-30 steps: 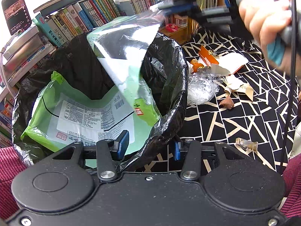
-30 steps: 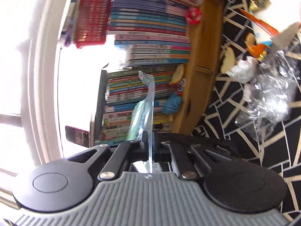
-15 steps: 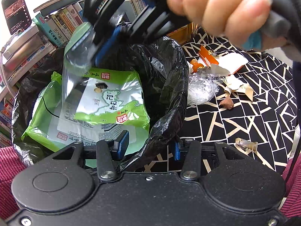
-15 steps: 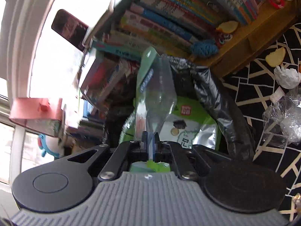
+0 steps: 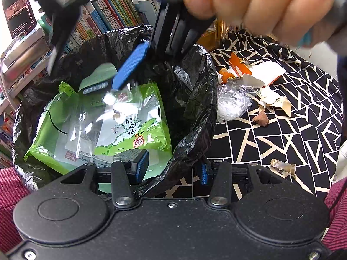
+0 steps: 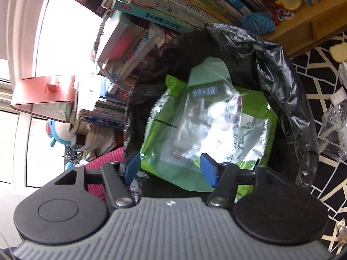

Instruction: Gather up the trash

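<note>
The right tool, low centre in its view, has just been opening, nothing between its pads. The clear wrapper lies in the bag on green packets. The left tool clamps the bag's rim at lower centre.

Each claw has a black body with two round discs, silver screws and blue ribbed pads. The right claw has a grey ribbed top. The person wears a red striped sleeve.
</note>
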`<action>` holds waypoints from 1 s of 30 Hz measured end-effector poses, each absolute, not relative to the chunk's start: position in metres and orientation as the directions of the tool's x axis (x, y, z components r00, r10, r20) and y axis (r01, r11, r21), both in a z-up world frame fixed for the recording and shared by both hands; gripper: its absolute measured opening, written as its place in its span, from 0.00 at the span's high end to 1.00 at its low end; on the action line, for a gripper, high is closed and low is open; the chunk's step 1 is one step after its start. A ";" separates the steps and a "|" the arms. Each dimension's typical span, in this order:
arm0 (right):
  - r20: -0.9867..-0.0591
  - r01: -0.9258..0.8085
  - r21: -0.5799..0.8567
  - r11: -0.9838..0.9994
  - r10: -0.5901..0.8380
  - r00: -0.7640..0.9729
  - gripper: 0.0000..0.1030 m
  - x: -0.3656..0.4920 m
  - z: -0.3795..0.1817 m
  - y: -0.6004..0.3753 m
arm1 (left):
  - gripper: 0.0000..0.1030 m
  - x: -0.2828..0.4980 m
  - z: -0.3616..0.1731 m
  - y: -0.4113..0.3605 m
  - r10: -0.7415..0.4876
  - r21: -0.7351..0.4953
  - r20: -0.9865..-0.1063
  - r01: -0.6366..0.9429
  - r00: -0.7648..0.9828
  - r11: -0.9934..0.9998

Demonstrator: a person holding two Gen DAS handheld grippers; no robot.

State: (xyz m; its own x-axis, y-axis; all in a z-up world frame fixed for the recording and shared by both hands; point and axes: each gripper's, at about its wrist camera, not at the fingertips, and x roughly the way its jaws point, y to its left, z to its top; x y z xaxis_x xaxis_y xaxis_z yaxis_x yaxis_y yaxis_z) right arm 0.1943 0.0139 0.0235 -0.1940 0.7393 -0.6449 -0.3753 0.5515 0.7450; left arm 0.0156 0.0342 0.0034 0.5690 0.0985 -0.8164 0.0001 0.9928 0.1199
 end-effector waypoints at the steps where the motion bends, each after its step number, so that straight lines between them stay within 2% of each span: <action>1: -0.634 -0.388 0.748 0.538 0.752 -0.180 0.23 0.194 0.031 0.010 | 0.58 0.016 0.004 0.035 0.099 0.120 -0.817 0.000 0.569 0.993; 7: -0.587 -0.408 0.744 0.529 0.809 -0.020 0.17 0.205 0.064 -0.030 | 0.58 0.016 0.004 0.035 0.099 0.120 -0.817 0.000 0.568 0.993; 11: -0.588 -0.376 0.713 0.592 0.797 0.138 0.14 0.209 0.072 -0.075 | 0.58 0.016 0.003 0.033 0.100 0.122 -0.817 0.000 0.568 0.993; 15: -0.632 -0.298 0.655 0.695 0.719 0.288 0.11 0.211 0.067 -0.125 | 0.58 0.016 0.003 0.034 0.100 0.122 -0.817 0.000 0.568 0.993; 18: -0.715 -0.196 0.567 0.800 0.596 0.365 0.10 0.211 0.046 -0.158 | 0.58 0.016 0.003 0.034 0.100 0.122 -0.817 0.000 0.568 0.993; 24: -0.879 -0.037 0.410 0.911 0.406 0.251 0.10 0.200 -0.031 -0.193 | 0.58 0.016 0.003 0.034 0.103 0.127 -0.816 0.002 0.569 0.992; 30: -0.981 -0.134 0.184 0.974 0.191 0.042 0.13 0.171 -0.104 -0.182 | 0.57 0.016 0.003 0.031 0.108 0.133 -0.815 0.004 0.569 0.991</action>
